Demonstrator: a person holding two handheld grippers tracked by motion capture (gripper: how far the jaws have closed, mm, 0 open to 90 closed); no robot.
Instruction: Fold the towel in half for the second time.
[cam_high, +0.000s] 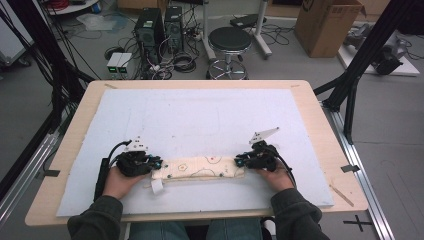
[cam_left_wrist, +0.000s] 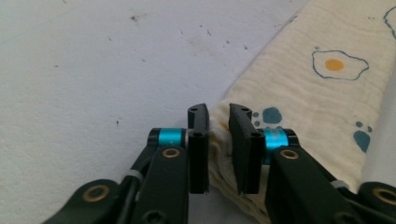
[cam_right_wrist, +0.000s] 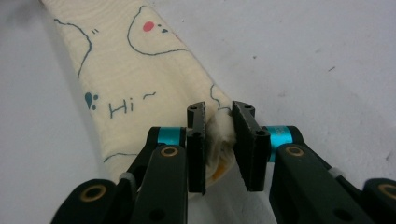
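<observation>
On the white mat (cam_high: 200, 115) the folded cream cloth (cam_high: 200, 167) lies stretched along the near edge, my left gripper (cam_left_wrist: 218, 140) and right gripper (cam_right_wrist: 218, 140) each clamped on an end, so next I judge both must lift together.

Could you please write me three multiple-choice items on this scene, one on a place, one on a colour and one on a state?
1. Where does the folded cloth lie?
A. near edge of the white mat
B. far edge
C. on the floor

2. What colour is the yolk of the printed egg?
A. green
B. orange
C. red

3. How does the left gripper stand?
A. wide open, clear of the cloth
B. lying on its side
C. shut on the cloth's end

Answers: A, it lies by the person's hands; B, left gripper view shows it; C, fabric is pinched between its fingers.
</observation>
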